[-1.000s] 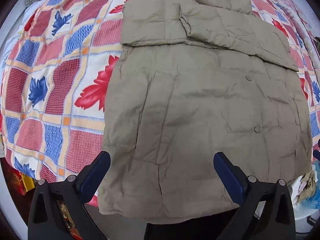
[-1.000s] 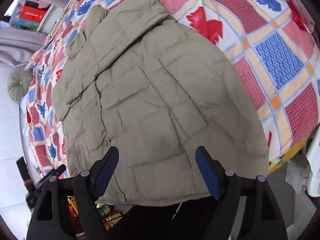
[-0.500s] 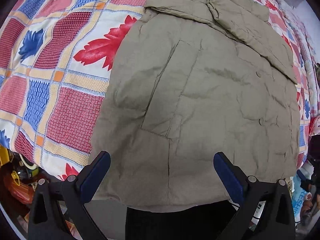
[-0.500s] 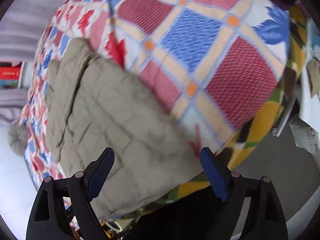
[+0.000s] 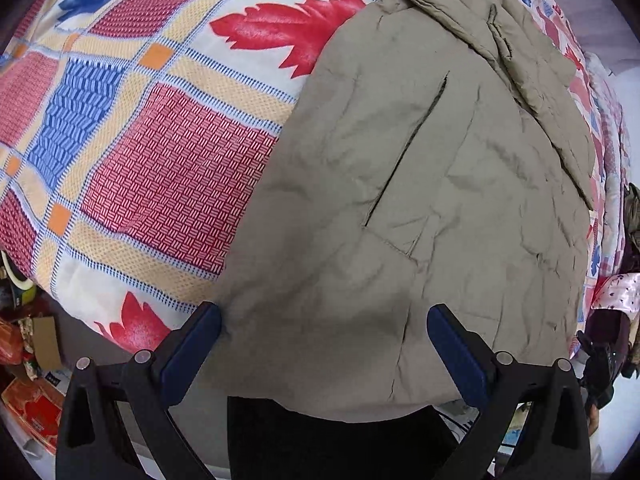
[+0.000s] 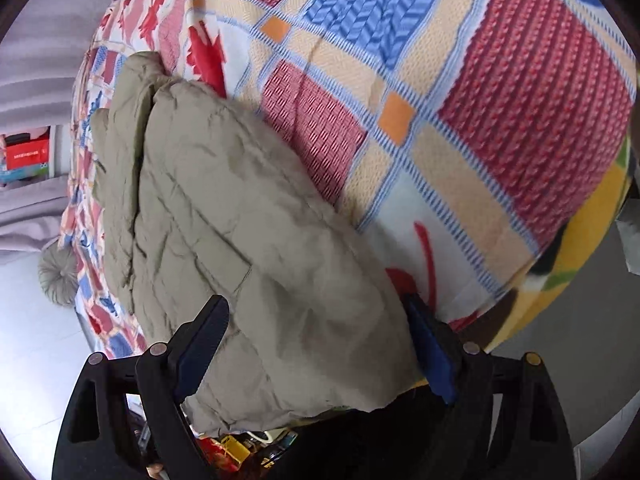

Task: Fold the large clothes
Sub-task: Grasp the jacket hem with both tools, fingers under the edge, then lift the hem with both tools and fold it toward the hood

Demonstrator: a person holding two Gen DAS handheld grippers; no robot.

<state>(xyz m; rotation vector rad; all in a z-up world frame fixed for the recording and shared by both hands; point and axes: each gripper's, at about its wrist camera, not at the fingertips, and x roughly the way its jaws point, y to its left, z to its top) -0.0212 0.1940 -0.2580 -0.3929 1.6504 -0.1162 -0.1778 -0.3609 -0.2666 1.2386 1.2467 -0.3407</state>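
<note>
A large khaki padded jacket (image 5: pixel 420 184) lies flat on a patchwork bedspread (image 5: pixel 160 152), its sleeves folded across the far end. Its hem hangs over the near edge of the bed. My left gripper (image 5: pixel 324 344) is open, with its blue-padded fingers straddling the jacket's left hem corner. In the right wrist view the jacket (image 6: pixel 248 248) runs away to the left. My right gripper (image 6: pixel 320 344) is open, its fingers on either side of the jacket's right hem corner.
The red, blue and cream bedspread (image 6: pixel 460 92) spreads to both sides of the jacket. Boxes and clutter (image 5: pixel 28 380) lie on the floor below the bed's left edge. A round grey cushion (image 6: pixel 58 276) lies at the far end of the bed.
Both grippers have moved in closer and lower to the jacket's hem. The right gripper swung right then back onto the hem corner. Both stayed open.
</note>
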